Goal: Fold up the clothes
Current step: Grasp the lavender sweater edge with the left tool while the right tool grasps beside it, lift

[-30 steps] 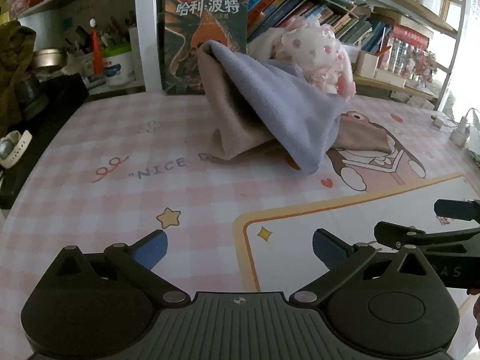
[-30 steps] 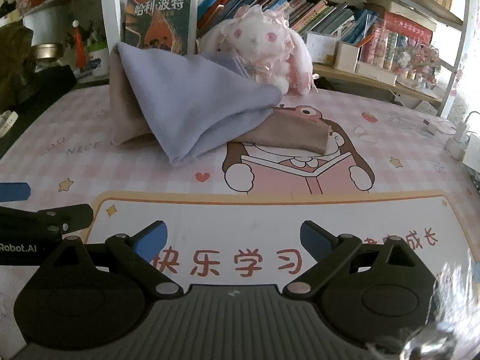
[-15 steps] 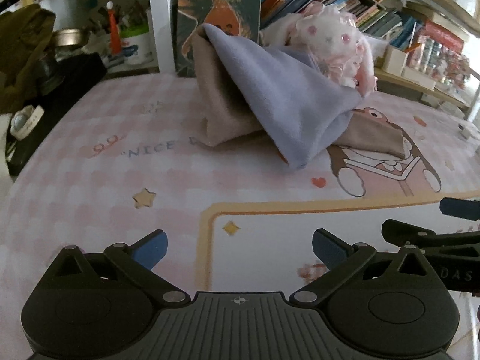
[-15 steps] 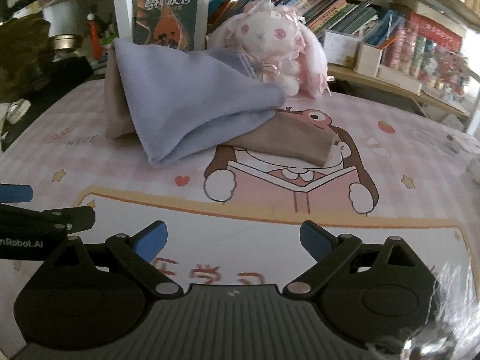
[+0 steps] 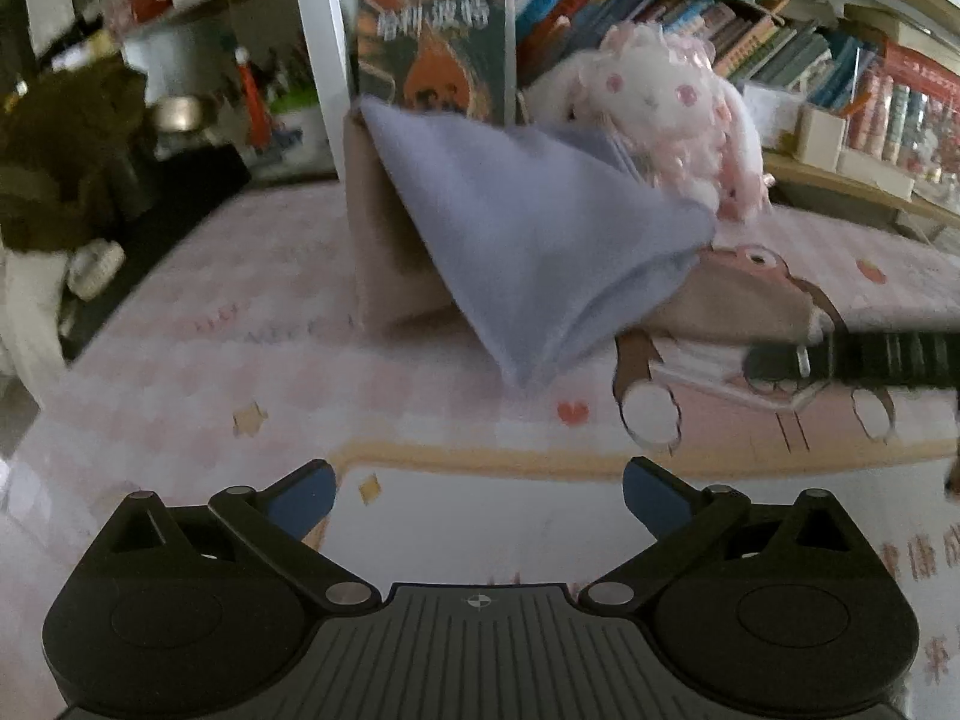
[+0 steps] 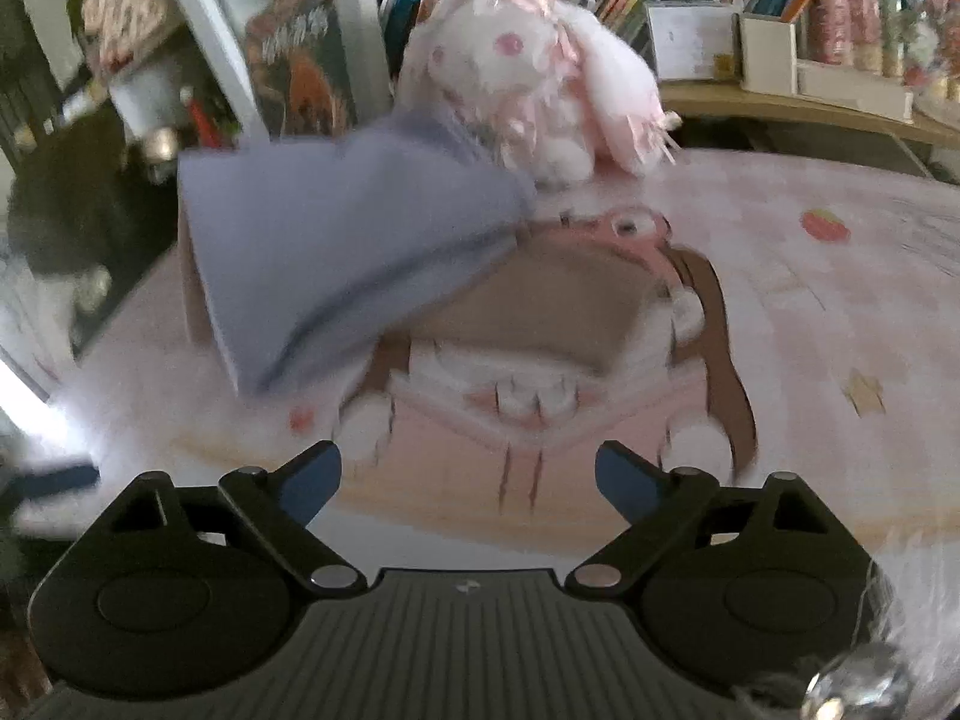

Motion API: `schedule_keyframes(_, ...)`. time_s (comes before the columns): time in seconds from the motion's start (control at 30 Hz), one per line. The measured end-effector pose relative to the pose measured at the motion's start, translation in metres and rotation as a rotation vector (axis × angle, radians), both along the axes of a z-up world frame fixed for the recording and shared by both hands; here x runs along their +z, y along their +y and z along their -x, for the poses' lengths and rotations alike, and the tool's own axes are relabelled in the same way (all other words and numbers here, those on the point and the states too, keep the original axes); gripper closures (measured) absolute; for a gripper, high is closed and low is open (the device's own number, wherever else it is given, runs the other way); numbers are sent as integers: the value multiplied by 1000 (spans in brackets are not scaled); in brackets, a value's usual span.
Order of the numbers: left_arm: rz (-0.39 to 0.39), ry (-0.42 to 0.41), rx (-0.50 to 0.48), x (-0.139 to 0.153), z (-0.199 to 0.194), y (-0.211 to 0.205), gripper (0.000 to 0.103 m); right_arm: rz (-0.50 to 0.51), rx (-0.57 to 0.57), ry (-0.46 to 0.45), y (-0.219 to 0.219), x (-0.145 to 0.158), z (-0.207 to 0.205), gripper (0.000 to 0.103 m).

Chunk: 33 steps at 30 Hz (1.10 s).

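A lilac cloth (image 5: 540, 240) lies draped over a tan cloth (image 5: 390, 252) at the back of the pink checked table mat (image 5: 180, 384). Both also show in the right wrist view, lilac (image 6: 336, 252) over tan (image 6: 540, 300). My left gripper (image 5: 479, 489) is open and empty, above the mat short of the cloths. My right gripper (image 6: 468, 477) is open and empty, closer to the tan cloth's front edge. Its finger crosses the left wrist view at the right (image 5: 852, 354).
A white and pink plush rabbit (image 6: 528, 66) sits behind the cloths against a bookshelf (image 5: 660, 18). An upright book (image 5: 432, 42) and a white post (image 5: 318, 54) stand behind them. Dark clutter (image 5: 72, 138) lies at the table's left edge.
Both grippers have moved forward toward the cloths, the right one further and now ahead of the left. The cloths have not moved. Both grippers stay open.
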State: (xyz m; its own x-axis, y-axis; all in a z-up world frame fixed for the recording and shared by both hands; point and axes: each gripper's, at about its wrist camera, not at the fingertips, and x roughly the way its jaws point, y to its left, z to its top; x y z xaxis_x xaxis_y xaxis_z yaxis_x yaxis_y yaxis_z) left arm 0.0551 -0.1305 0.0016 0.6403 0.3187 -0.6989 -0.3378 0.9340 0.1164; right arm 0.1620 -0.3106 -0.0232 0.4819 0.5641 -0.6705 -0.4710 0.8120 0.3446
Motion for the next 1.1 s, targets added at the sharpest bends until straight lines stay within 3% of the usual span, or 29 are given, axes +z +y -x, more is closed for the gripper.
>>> schedule_keyframes(0.17, -127, -21, -67, 4, -16, -11, 0, -188, 15, 71, 14, 12, -60, 21)
schedule_keyframes(0.23, -173, -18, -92, 3, -25, -15, 0, -251, 18, 138, 27, 10, -85, 31)
schedule_keyframes(0.37, -263, -12, -141, 2, -45, -25, 0, -359, -42, 337, 54, -10, -126, 42)
schedule_keyframes(0.4, -286, -10, -153, 1, -50, -27, 0, -368, -79, 382, 58, -16, -132, 49)
schedule_keyframes(0.43, -309, -8, -165, 1, -54, -29, 0, -373, -116, 416, 61, -22, -137, 67)
schedule_keyframes(0.5, -345, -15, -166, 0, -61, -32, 1, -404, -121, 416, 55, -17, -134, 90)
schedule_keyframes(0.67, -429, -39, -148, -3, -74, -39, 7, -509, -73, 373, 32, 9, -115, 94)
schedule_keyframes(0.77, -476, -59, -130, -3, -80, -42, 18, -572, -43, 346, 19, 24, -104, 94)
schedule_keyframes(0.8, -486, -61, -128, -2, -79, -43, 38, -593, -33, 337, 14, 29, -100, 94)
schedule_keyframes(0.83, -486, -64, -130, 0, -75, -43, 69, -614, -23, 328, 9, 34, -96, 95)
schedule_keyframes(0.9, -488, -69, -133, 5, -67, -45, 90, -655, -3, 310, 0, 44, -89, 95)
schedule_keyframes(0.97, -489, -75, -136, 10, -60, -46, 94, -693, 5, 311, -7, 48, -83, 95)
schedule_keyframes(1.03, -490, -81, -139, 14, -52, -47, 94, -718, -26, 375, -9, 33, -82, 95)
schedule_keyframes(1.1, -491, -87, -142, 19, -44, -49, 94, -743, -56, 440, -12, 18, -82, 88)
